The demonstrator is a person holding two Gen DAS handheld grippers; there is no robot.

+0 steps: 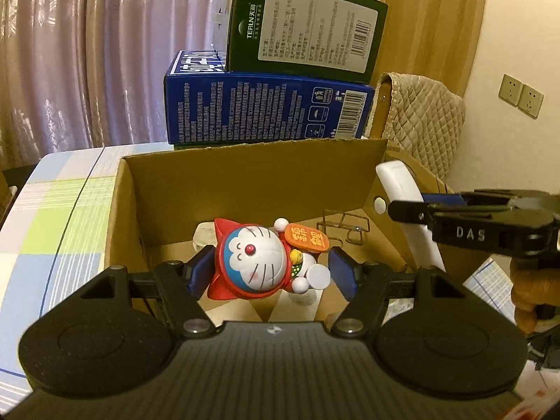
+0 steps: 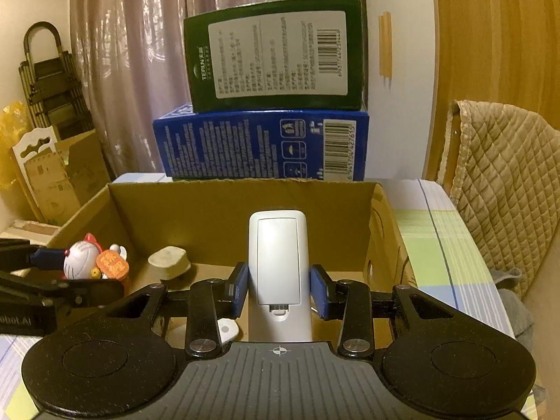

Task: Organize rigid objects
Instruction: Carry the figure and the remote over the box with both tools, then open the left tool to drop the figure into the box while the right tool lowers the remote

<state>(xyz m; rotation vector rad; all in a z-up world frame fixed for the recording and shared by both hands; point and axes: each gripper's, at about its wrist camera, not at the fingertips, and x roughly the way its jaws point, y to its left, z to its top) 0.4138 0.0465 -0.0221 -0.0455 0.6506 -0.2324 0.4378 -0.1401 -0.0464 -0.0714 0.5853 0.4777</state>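
- The green carton at the back reads "TERUN" on its white label, with a barcode; it stands on a blue carton covered in small print, pictograms and another barcode.
- The right gripper's side, seen from the left wrist camera, carries the letters "DAS".
- The cat figurine has a blue-and-white face, red nose, whiskers, a red hood with ears, a gold bell and an orange plaque with characters I can't read.
- The left gripper holds it over the open cardboard box; the left pad touches the hood, and on the other side I cannot tell contact.
- The white remote, battery cover facing up, is clamped between the right gripper's blue pads, above the box's interior.
- A beige block lies on the box floor.
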